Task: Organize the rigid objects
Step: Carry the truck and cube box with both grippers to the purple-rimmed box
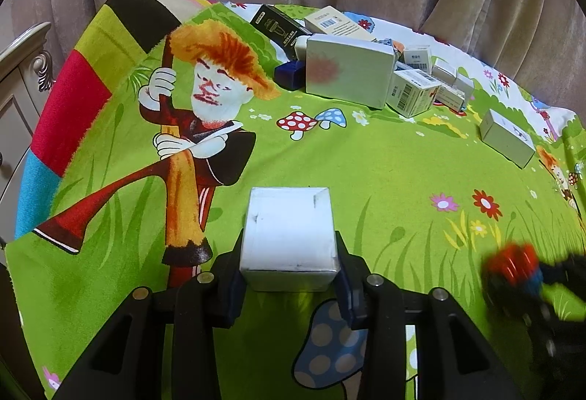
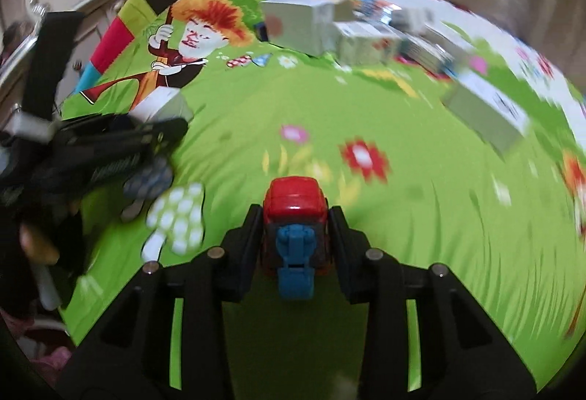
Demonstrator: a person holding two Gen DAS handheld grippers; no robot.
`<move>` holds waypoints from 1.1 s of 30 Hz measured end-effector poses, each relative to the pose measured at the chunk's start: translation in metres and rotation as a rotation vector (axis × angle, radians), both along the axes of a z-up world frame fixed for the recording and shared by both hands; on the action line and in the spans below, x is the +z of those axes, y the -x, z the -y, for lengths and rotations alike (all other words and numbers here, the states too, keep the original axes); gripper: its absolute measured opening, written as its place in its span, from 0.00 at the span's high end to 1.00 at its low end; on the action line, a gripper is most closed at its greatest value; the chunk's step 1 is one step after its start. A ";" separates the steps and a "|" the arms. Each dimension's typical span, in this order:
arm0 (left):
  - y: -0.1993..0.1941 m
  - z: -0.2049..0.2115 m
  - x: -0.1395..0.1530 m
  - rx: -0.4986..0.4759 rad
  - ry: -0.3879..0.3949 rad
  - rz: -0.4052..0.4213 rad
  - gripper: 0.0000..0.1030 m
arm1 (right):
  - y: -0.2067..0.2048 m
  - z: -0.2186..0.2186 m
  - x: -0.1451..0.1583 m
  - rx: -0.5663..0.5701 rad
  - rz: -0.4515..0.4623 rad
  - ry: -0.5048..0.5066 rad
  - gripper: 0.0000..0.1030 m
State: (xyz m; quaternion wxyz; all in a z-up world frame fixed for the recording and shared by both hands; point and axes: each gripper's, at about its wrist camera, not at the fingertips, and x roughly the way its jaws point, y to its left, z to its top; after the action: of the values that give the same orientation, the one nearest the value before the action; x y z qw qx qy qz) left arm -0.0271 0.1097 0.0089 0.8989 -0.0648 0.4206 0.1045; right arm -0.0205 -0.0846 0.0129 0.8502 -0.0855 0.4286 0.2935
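White box (image 1: 289,239) and toy (image 2: 295,235): both gripped, carry step in hand.
Left wrist view: the left gripper (image 1: 289,284) has its fingers clamped on the box, low over the green cloth (image 1: 384,158). Right wrist view: the right gripper (image 2: 296,246) has its fingers clamped on the red-and-blue toy; I judge the next move is setting each down by the far boxes (image 1: 366,67).

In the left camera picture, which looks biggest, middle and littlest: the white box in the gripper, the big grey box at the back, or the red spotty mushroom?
1. White box, though it is nearest the camera
2. Grey box, farther away, so perhaps truly bigger
3. Red mushroom, a print on the cloth
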 end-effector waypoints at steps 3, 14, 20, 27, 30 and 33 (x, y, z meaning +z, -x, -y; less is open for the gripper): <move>0.000 -0.001 0.001 0.000 -0.005 -0.001 0.60 | 0.022 0.020 -0.001 -0.046 -0.016 -0.028 0.61; 0.023 0.044 0.022 -0.114 -0.023 0.010 0.60 | 0.075 0.118 0.029 -0.201 0.007 -0.025 0.61; 0.048 0.083 0.024 -0.166 0.038 0.006 0.60 | 0.091 0.166 0.033 -0.296 -0.002 -0.036 0.61; 0.073 0.096 0.023 -0.149 0.053 -0.007 0.60 | 0.103 0.188 0.035 -0.330 -0.002 -0.047 0.61; 0.082 0.111 0.032 -0.189 0.001 0.009 0.60 | 0.110 0.181 0.035 -0.310 0.004 -0.025 0.61; 0.094 0.136 0.042 -0.270 -0.044 0.033 0.60 | 0.121 0.176 0.039 -0.290 0.026 -0.001 0.61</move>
State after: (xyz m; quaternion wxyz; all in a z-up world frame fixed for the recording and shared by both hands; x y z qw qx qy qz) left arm -0.1210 -0.0265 0.0506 0.9128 0.0106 0.4082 -0.0095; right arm -0.1416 -0.2607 0.0522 0.8891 -0.0261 0.4253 0.1669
